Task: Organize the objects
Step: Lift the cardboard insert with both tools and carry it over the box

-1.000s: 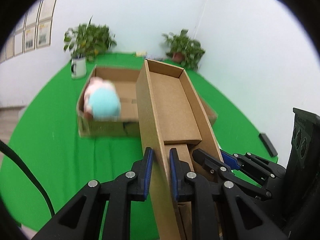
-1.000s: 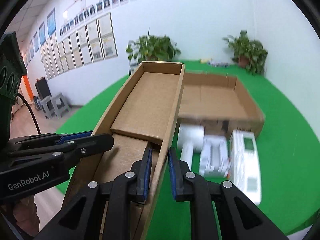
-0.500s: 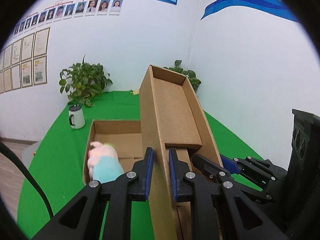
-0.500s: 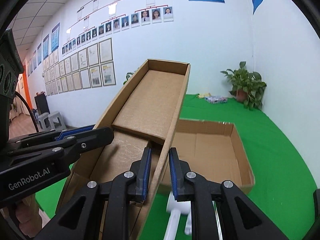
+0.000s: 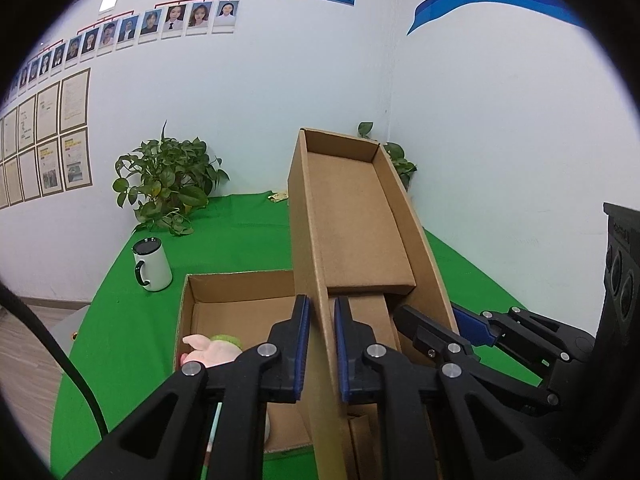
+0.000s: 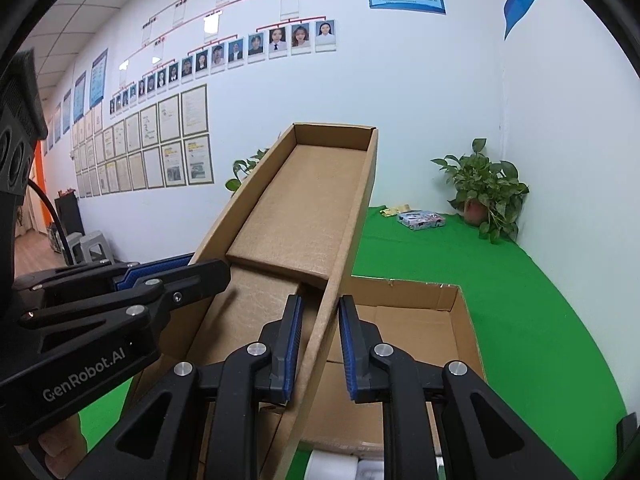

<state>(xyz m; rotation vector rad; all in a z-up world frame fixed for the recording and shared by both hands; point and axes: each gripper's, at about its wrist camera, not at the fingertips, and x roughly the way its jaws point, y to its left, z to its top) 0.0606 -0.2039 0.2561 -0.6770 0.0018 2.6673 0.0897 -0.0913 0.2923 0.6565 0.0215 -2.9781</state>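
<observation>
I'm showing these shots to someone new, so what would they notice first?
The long cardboard tray held up in the air, its left wall clamped by the left gripper and its right wall by the right gripper. Below sits an open cardboard box with a pink plush toy, on green cloth.

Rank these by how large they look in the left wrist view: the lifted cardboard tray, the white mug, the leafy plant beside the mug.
1. Lifted cardboard tray, though nearness to the camera inflates it.
2. Leafy plant.
3. White mug.
</observation>
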